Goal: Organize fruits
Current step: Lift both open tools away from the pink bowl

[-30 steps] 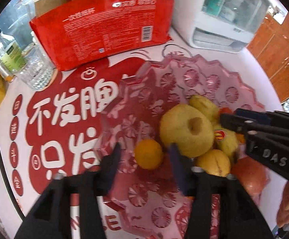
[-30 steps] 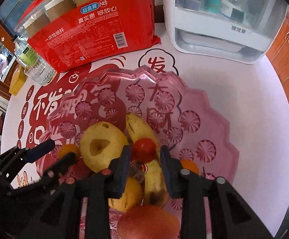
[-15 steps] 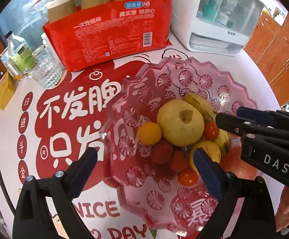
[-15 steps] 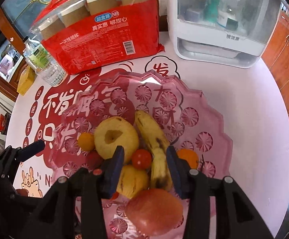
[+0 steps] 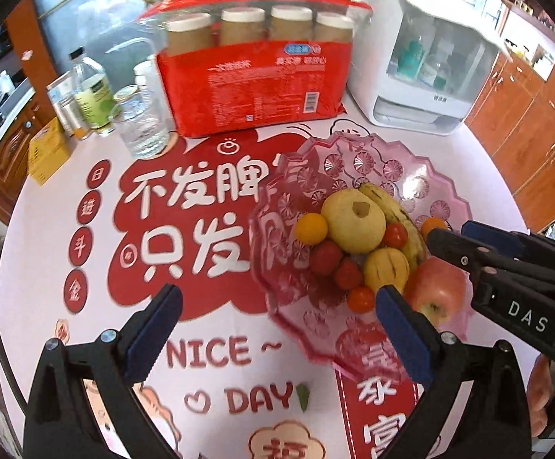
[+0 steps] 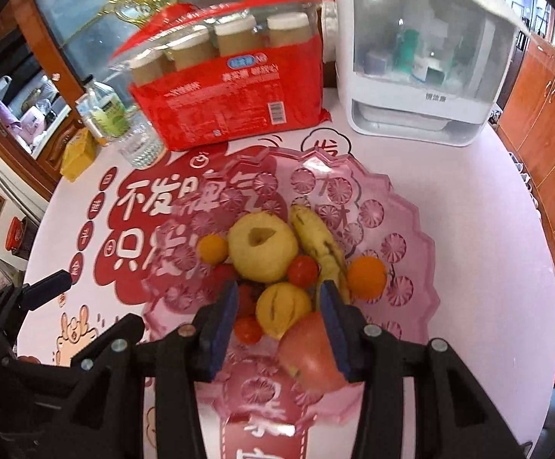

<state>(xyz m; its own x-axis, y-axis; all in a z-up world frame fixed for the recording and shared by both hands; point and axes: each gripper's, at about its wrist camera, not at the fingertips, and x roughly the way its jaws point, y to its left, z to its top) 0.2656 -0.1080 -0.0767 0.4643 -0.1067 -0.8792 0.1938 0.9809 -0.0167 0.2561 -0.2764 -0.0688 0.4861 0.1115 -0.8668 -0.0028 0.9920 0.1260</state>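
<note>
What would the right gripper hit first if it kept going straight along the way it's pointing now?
Most likely the small yellow striped fruit, which sits between the tips of the right gripper in its own view, in the pink bowl. Depth is unclear; the red apple just below might be met first.

Both grippers look like matte black printed plastic: left gripper (image 5: 277, 331) and right gripper (image 6: 279, 325) have blue pads inside the fingers (image 6: 224, 317), silver screws behind them, plus white "DAS" lettering along the right one's side.
</note>
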